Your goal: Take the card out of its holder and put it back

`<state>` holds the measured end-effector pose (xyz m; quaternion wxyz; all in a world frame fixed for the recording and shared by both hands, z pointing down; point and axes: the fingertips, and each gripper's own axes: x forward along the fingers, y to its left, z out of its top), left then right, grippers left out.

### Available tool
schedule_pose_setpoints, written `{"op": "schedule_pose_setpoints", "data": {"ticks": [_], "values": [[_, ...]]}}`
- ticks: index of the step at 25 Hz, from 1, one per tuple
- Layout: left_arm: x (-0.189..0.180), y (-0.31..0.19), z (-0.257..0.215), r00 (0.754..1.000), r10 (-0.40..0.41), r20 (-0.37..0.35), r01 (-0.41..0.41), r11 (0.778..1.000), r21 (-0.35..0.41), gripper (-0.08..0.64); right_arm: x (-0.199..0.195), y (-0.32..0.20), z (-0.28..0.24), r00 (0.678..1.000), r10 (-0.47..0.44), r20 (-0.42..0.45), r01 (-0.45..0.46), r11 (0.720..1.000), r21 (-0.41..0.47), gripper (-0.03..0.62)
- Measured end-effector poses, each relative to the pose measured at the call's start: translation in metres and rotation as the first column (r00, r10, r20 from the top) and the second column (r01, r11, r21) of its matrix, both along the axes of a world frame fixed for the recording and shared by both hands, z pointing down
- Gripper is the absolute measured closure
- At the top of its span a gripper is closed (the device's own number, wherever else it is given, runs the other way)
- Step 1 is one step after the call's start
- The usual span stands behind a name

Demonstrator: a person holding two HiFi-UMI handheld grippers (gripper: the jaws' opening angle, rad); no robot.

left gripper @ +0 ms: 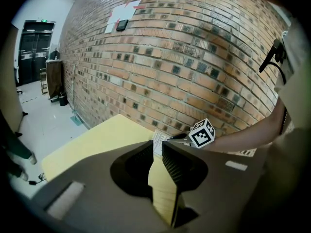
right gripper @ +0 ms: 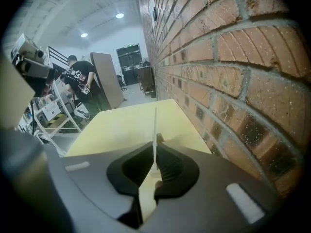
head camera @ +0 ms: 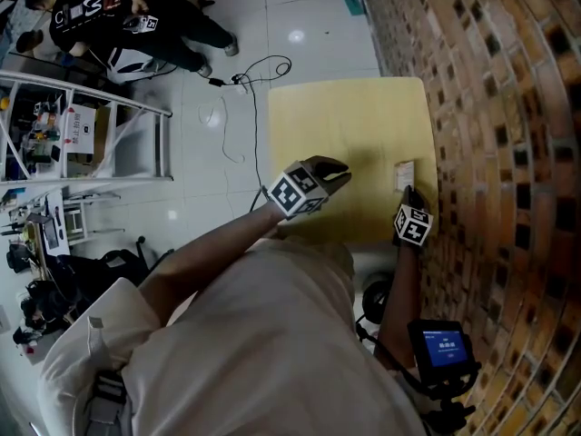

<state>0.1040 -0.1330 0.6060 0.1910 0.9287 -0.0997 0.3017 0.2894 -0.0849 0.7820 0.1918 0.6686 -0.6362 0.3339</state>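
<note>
A white printed card stands on edge on the yellow table, close to the brick wall. My right gripper is shut on it. In the right gripper view the card shows edge-on as a thin white line, pinched between the jaws of the right gripper. I cannot make out its holder. My left gripper hovers over the table to the card's left. In the left gripper view the left gripper stands narrowly open with nothing in it, pointing at the card and the right gripper's marker cube.
The brick wall runs along the table's right edge. A person in black stands at the far left by a white rack. A cable lies on the tiled floor. A screen is strapped near my right arm.
</note>
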Motion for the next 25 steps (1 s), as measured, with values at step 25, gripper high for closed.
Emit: {"op": "schedule_pose_setpoints", "data": {"ticks": [25], "values": [[0.001,0.016,-0.018,0.996,-0.032,-0.08,0.034,0.999,0.016,0.488,0.025,0.017,-0.123,0.986,0.155,0.069,-0.167,0.958,0.233,0.577]]}}
